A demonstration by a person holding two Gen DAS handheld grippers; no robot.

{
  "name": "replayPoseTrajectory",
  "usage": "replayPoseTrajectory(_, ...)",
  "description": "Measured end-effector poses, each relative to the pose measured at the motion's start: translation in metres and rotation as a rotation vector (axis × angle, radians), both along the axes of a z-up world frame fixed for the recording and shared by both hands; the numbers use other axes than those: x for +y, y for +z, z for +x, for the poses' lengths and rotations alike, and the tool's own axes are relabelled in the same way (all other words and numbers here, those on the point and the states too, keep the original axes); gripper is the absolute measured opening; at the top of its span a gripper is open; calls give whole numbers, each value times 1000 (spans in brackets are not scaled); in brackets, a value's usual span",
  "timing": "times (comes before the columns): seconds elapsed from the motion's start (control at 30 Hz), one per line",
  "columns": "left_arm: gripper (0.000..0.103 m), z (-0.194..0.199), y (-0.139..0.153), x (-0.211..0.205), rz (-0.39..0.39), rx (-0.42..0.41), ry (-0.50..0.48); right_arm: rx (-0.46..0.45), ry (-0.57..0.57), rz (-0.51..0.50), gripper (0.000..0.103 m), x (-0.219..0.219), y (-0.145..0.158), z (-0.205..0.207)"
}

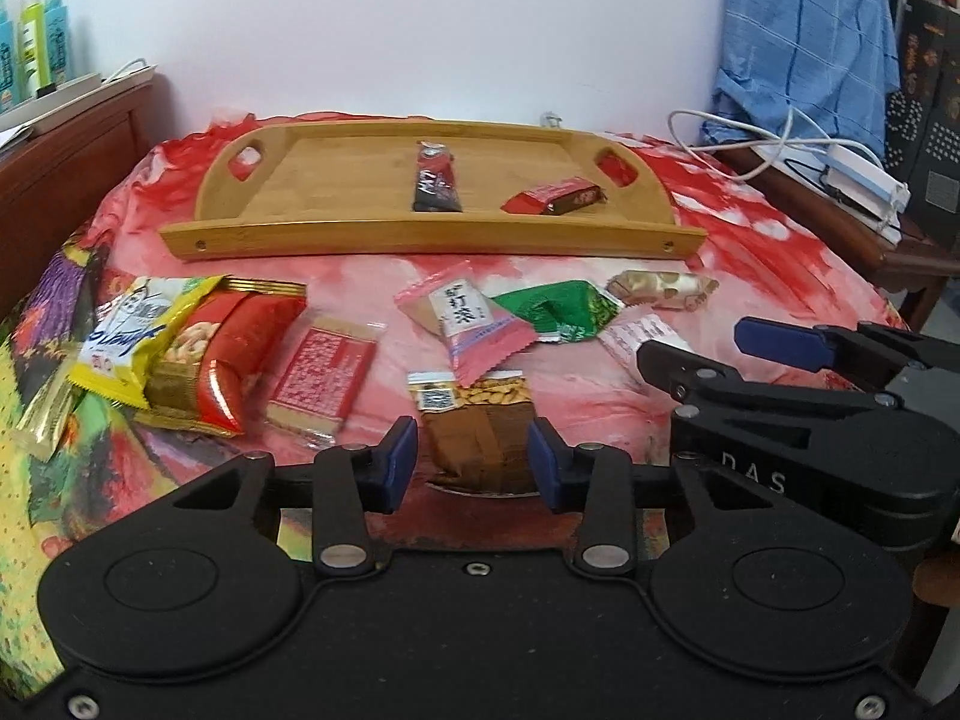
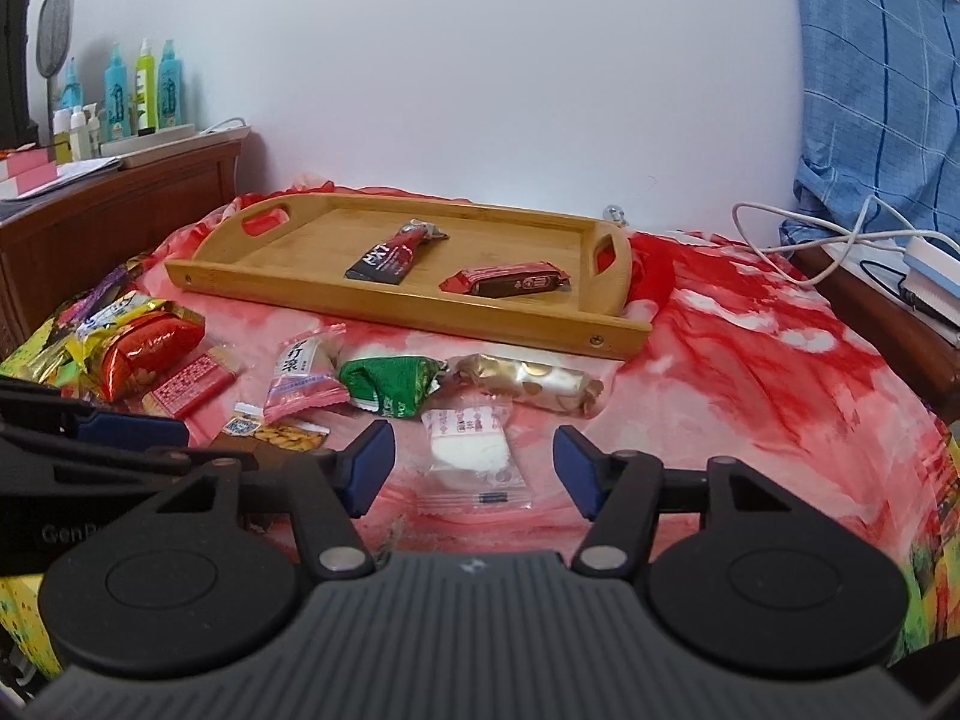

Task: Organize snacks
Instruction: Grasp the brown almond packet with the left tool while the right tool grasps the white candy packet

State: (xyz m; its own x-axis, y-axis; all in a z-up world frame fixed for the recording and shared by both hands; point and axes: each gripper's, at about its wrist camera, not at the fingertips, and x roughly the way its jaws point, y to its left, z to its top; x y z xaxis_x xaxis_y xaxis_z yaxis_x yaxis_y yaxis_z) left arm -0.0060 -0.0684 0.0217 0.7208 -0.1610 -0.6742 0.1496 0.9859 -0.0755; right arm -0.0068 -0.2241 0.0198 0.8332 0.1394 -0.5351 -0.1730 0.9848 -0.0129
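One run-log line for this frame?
left gripper: open astride brown peanut packet | right gripper: open over clear white-candy packet | bamboo tray: two snacks

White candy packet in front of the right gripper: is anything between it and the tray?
Yes. The nougat bar and green packet lie on the cloth between the white candy packet and the tray. The right gripper is open around the packet, nothing between them.
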Motion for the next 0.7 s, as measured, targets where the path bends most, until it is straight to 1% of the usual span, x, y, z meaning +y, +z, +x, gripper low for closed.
replayPoseTrajectory(0.07, 38, 2, -2, -3, 6, 2, -1, 8, -10, 6, 72, -2, 0, 1)
replayPoseTrajectory(0.13, 41, 5, -4, -5, 6, 7, 3, 17, -21, 7, 71, -2, -1, 3)
replayPoseTrajectory(0.3, 46, 10, -7, -5, -1, 16, 1, 41, -47, 30, 68, -8, -4, 7)
replayPoseTrajectory(0.43, 47, 11, -9, -9, 24, 10, -12, 45, -72, 69, 68, -14, -3, 10)
replayPoseTrajectory(0.5, 47, 11, -9, -10, 32, 4, -15, 53, -81, 89, 68, -17, -3, 12)
replayPoseTrajectory(0.53, 44, 10, -9, -11, 32, 3, -17, 56, -83, 92, 68, -18, -3, 12)
replayPoseTrajectory(0.63, 41, 9, -8, -11, 36, -5, -21, 58, -80, 90, 68, -17, -4, 12)
replayPoseTrajectory(0.7, 39, 6, -6, -10, 52, -13, -17, 58, -72, 85, 68, -15, -4, 12)
